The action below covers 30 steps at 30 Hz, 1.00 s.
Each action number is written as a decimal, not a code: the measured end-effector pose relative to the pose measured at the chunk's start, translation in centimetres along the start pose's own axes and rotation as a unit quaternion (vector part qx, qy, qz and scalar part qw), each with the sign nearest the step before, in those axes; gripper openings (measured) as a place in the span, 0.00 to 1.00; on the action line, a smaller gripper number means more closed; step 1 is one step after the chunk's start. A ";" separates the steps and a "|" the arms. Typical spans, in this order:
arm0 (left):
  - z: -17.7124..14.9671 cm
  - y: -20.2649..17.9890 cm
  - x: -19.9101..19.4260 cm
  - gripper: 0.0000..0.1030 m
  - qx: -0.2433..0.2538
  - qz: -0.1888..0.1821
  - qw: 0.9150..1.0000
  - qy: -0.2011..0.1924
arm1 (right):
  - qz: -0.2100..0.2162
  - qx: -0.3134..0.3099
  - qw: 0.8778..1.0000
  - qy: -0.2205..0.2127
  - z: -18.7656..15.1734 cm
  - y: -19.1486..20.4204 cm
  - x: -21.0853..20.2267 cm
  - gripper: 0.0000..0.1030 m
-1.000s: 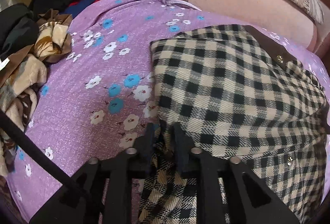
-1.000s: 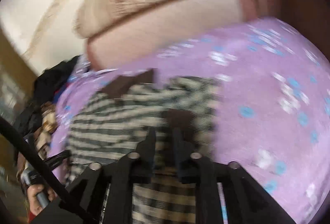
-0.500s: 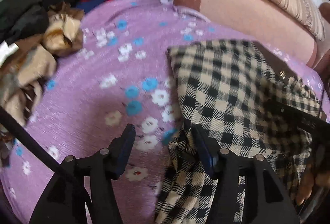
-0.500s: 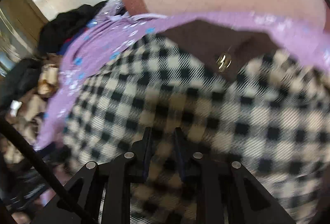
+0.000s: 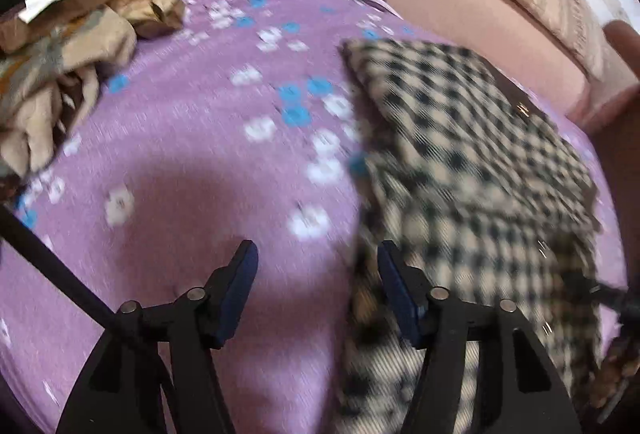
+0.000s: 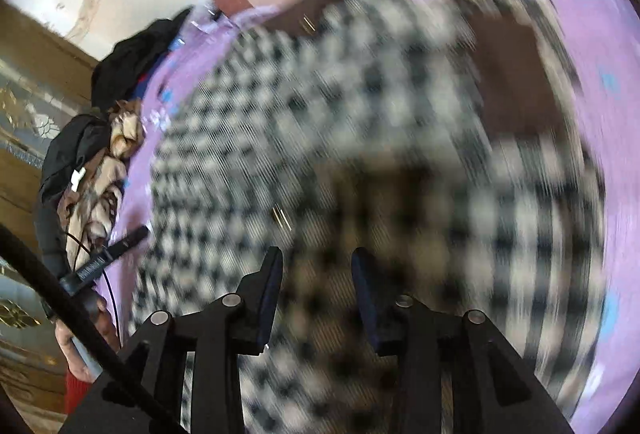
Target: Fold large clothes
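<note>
Your left gripper [image 5: 316,266], pinched on the checked garment [image 5: 472,162] a second ago, now stands wide over the purple floral bedspread [image 5: 192,138], nothing between its fingers. Your right gripper [image 6: 316,274] is opening above the garment, which lies folded toward the bed's pillow-side edge. Motion blur hides its buttons; the white label on the clothes pile [image 5: 60,34] is unreadable.

Two wrist views, steeply downward, close over one shared checked garment [image 5: 460,154].
</note>
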<state>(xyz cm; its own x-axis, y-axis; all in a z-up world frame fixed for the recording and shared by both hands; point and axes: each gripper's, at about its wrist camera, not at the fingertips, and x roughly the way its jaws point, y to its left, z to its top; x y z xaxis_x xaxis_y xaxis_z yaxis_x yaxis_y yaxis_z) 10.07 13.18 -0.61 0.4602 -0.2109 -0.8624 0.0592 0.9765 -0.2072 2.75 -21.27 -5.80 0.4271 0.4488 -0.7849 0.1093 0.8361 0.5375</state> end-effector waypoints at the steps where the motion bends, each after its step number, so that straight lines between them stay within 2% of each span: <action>1: -0.6 -0.3 -0.3 0.53 0.001 -0.008 1.000 0.006 | 0.015 0.006 1.000 -0.003 -1.4 -0.5 -0.4 0.38; 7: -5.2 -2.3 -2.4 0.50 0.014 -0.021 0.999 0.023 | 0.066 0.026 0.997 0.003 -8.9 -2.4 -4.6 0.39; 10: -7.6 -3.3 -3.4 0.50 0.021 -0.032 0.999 0.034 | 0.075 0.032 0.997 0.004 -12.1 -3.2 -6.5 0.39; 13: -10.3 -4.2 -4.7 0.50 0.035 -0.027 0.999 0.032 | 0.073 0.031 0.997 0.006 -14.7 -3.5 -8.1 0.40; 15: -11.8 -4.2 -5.5 0.49 0.034 -0.031 0.998 0.033 | 0.075 0.020 0.997 -0.016 -15.8 -3.6 -10.1 0.42; 16: -12.5 -4.0 -6.0 0.47 0.031 -0.035 0.998 0.031 | 0.073 0.017 0.996 -0.044 -16.3 -3.9 -11.8 0.45; 17: -13.0 -3.6 -6.4 0.43 0.026 -0.036 0.999 0.027 | 0.067 0.019 0.996 -0.064 -16.6 -4.2 -12.8 0.53; 18: -13.5 -3.0 -7.1 0.41 0.014 -0.040 0.999 0.021 | 0.058 0.026 0.994 -0.084 -16.7 -4.6 -13.8 0.57; 19: -13.7 -2.3 -7.4 0.41 0.002 -0.045 0.999 0.016 | 0.038 0.037 0.993 -0.105 -16.8 -5.6 -14.9 0.57; 22: -13.7 -0.1 -8.6 0.42 -0.043 -0.053 0.998 -0.008 | -0.011 0.061 0.991 -0.118 -17.0 -7.8 -15.4 0.57; 23: -13.6 0.7 -9.0 0.44 -0.056 -0.050 0.997 -0.019 | -0.014 0.076 0.990 -0.115 -17.1 -8.6 -15.2 0.57; 25: -13.3 1.7 -9.2 0.51 -0.073 -0.061 0.995 -0.028 | 0.010 0.108 0.989 -0.101 -17.4 -10.1 -14.2 0.57; 26: -13.2 2.1 -8.9 0.58 -0.081 -0.077 0.993 -0.025 | 0.027 0.121 0.988 -0.093 -17.6 -10.5 -13.6 0.57; 28: -13.2 2.3 -7.8 0.60 -0.094 -0.109 0.990 -0.003 | 0.064 0.141 0.985 -0.078 -18.0 -10.8 -12.5 0.57; 30: -13.3 2.1 -7.4 0.62 -0.094 -0.120 0.988 -0.002 | 0.071 0.142 0.984 -0.083 -18.2 -10.6 -12.3 0.60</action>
<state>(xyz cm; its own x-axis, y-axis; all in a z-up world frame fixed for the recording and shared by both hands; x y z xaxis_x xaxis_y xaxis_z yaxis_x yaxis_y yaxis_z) -5.01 16.20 -0.77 0.4560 -0.4351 -0.7763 0.0015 0.8727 -0.4883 -19.97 -29.94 -7.46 0.5940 0.4770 -0.6479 0.2753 0.6362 0.7208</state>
